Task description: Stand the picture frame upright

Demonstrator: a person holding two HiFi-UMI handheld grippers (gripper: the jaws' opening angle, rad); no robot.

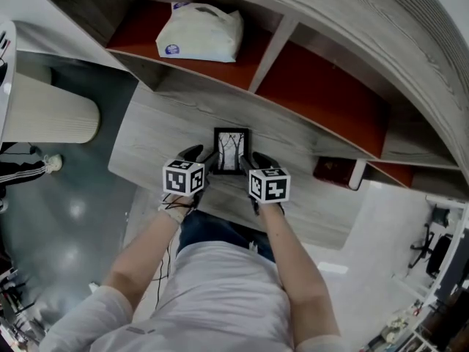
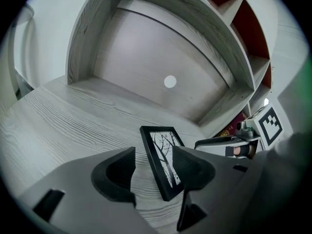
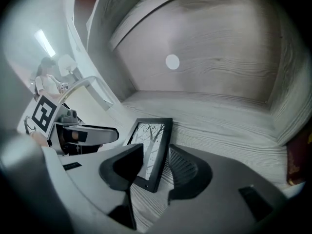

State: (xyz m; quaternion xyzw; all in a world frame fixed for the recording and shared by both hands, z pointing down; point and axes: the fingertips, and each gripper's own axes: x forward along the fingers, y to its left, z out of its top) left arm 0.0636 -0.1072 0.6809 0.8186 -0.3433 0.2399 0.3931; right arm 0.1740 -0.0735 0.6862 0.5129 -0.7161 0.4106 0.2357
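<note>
My left gripper [image 2: 154,151] and right gripper [image 3: 156,148] stand open astride the sides of the picture frame [image 1: 231,150], gripping nothing, so I should close both evenly before tilting it.

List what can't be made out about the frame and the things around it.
Frame back and any stand: all views show only its front.
Frame's lower sides: head view, covered by left gripper and right gripper.
Frame's right part: left gripper view, behind that gripper's jaw.
Red thing: head view, too small to name.
Bag print: head view, too small to read.
</note>
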